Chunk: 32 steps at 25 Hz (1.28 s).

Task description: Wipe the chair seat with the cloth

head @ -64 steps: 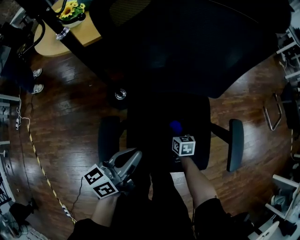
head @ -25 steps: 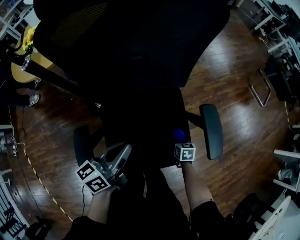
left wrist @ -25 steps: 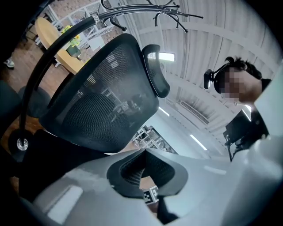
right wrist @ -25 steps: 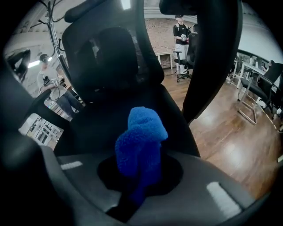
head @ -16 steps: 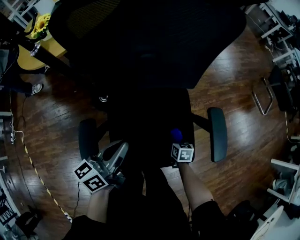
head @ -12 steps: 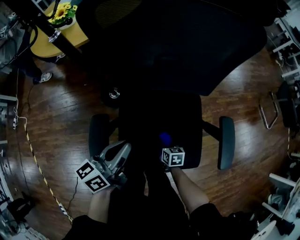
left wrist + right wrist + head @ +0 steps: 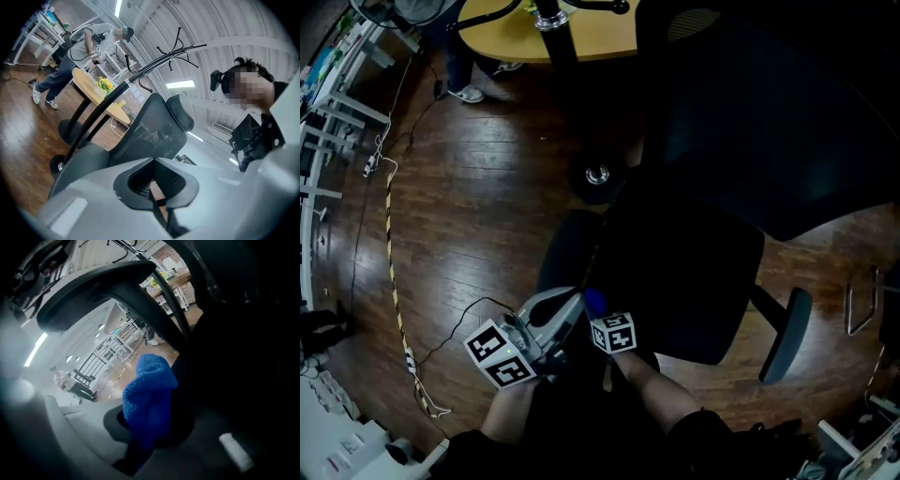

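The black office chair has its seat (image 7: 680, 272) in the middle of the head view, with the backrest (image 7: 769, 122) behind it. A fluffy blue cloth (image 7: 594, 300) (image 7: 147, 397) is pinched in my right gripper (image 7: 602, 314) (image 7: 145, 420), which is shut on it at the seat's front left corner, beside the left armrest (image 7: 565, 248). The dark seat (image 7: 234, 362) fills the right of the right gripper view. My left gripper (image 7: 553, 311) (image 7: 153, 161) hangs just left of the right one, off the seat, shut and holding nothing. It points up at the backrest (image 7: 150, 129).
A round wooden table (image 7: 544, 37) (image 7: 101, 96) with yellow flowers (image 7: 105, 84) stands beyond the chair. A black pole's base (image 7: 598, 174) is near the chair. A person (image 7: 79, 47) stands by the table. A cable (image 7: 441, 323) and striped tape (image 7: 391, 281) lie on the wooden floor. The right armrest (image 7: 787, 333) juts out.
The right gripper has carried the blue cloth leftward along the seat's front, from the right side to the left corner. The head view has swung. The left gripper has stayed low and shut.
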Motion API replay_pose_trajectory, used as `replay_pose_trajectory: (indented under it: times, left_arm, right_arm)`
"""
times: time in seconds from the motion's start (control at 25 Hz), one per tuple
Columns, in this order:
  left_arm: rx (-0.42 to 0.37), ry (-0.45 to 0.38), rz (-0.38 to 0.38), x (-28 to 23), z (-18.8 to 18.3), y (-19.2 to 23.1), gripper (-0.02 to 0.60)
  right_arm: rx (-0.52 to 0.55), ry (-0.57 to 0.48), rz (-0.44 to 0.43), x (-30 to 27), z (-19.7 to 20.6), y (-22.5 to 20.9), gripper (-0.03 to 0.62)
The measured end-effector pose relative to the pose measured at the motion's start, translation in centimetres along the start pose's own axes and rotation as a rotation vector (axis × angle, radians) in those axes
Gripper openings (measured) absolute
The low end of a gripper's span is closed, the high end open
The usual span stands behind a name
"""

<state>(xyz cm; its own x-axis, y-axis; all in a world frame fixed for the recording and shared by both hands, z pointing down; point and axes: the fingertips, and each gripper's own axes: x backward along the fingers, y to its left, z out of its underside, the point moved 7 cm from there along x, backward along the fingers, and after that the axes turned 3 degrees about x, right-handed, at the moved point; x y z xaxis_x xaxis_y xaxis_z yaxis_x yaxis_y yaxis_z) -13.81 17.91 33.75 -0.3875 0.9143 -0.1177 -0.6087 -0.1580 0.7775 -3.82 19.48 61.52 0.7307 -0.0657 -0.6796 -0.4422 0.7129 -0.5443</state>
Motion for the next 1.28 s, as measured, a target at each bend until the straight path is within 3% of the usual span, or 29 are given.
replay_pose_trajectory:
  times: [0.16,0.28,0.48,0.76,0.88,1.16,1.28]
  left_arm:
    - [0.007,-0.002,-0.009,0.0,0.9,0.0,-0.009]
    - [-0.002,0.034,0.033,-1.0,1.3,-0.6,-0.009]
    - [-0.021,0.111,0.107,-4.0,2.7,-2.4,-0.009]
    - [-0.042,0.273,0.273,-10.3,4.4,-5.1,-0.009]
    - [-0.047,0.311,0.314,-12.1,5.0,-6.3,-0.009]
    - [-0.066,0.364,0.355,-13.7,6.4,-8.2,-0.009]
    - [-0.088,0.358,0.358,-13.3,5.5,-8.7,-0.009]
  right_arm:
    - [0.006,-0.011,-0.005,0.8,1.0,-0.9,0.035]
    - [-0.004,-0.028,0.049,2.5,2.6,-2.3,0.035]
    - [-0.094,-0.029,0.215,8.0,6.7,-8.3,0.035]
    - [-0.28,-0.08,0.487,19.2,10.5,-15.5,0.035]
    - [-0.304,-0.087,0.574,22.5,13.1,-18.3,0.035]
    - [-0.31,-0.073,0.633,24.9,13.8,-19.6,0.035]
    - [-0.281,-0.186,0.538,25.2,10.9,-17.7,0.035]
